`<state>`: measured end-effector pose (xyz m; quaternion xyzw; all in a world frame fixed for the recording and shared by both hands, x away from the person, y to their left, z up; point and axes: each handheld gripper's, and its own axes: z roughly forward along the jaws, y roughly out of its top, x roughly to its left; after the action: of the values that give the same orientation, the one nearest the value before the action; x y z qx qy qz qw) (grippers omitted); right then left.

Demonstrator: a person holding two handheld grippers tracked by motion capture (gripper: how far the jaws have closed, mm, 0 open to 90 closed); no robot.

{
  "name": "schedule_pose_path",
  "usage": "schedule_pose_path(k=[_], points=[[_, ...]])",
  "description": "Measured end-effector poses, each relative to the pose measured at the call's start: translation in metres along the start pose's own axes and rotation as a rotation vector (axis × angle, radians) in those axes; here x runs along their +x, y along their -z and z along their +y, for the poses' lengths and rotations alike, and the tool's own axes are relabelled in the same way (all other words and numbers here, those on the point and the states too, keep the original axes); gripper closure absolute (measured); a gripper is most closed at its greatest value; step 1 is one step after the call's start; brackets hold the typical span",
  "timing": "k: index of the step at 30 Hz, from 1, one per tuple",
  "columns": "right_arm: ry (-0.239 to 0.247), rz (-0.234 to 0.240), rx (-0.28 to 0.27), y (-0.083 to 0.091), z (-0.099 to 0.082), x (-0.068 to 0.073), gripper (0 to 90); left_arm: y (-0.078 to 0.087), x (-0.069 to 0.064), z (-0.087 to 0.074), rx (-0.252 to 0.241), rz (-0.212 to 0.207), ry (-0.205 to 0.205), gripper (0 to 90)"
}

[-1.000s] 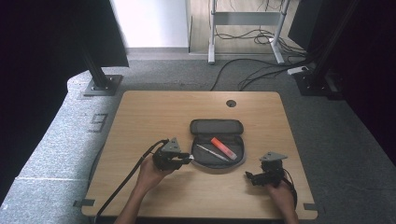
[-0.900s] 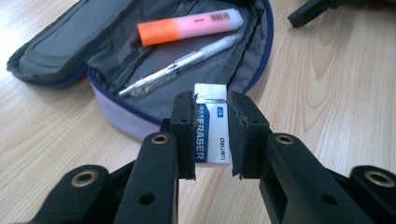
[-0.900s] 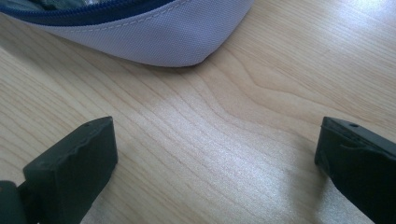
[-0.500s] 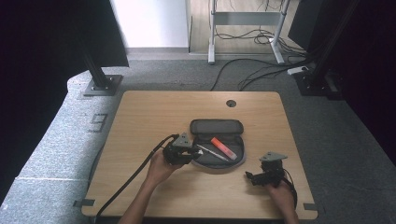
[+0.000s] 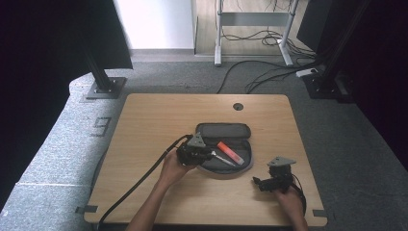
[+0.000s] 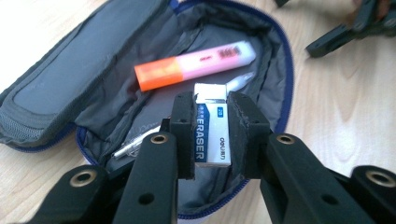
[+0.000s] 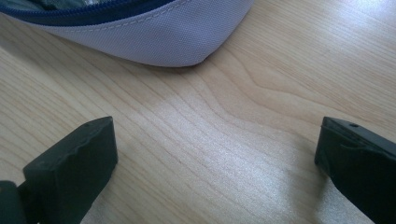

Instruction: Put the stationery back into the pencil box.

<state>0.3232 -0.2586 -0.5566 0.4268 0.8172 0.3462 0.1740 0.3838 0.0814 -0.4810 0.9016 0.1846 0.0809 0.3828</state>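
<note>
The left gripper (image 6: 211,135), clamping the eraser (image 6: 213,133), is now hanging over the open pencil case (image 6: 93,84) after moving in from its edge; drop-off seems imminent; the right gripper (image 7: 215,163) is resting spread apart on the table (image 7: 233,116)

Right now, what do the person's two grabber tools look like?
Both are black. The left gripper has two chunky black jaws with round metal rivets, and a thick black cable trails from it across the table. The right gripper looks the same. Each carries a grey three-cornered plate on top. The forearms are bare; no sleeves show.
</note>
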Motion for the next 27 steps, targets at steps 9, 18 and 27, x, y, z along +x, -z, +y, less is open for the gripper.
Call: schedule_pose_path(k=[9, 18, 27], points=[[0.000, 0.000, 0.000, 0.000, 0.000, 0.000, 0.0, -0.013, 0.002, -0.005, 0.028, 0.014, -0.002, 72.6], [0.000, 0.000, 0.000, 0.000, 0.000, 0.000, 0.0, -0.027, 0.001, -0.012, 0.075, 0.013, -0.004, 72.4], [0.000, 0.000, 0.000, 0.000, 0.000, 0.000, 0.0, -0.031, 0.001, -0.015, 0.106, 0.025, -0.013, 64.3]])
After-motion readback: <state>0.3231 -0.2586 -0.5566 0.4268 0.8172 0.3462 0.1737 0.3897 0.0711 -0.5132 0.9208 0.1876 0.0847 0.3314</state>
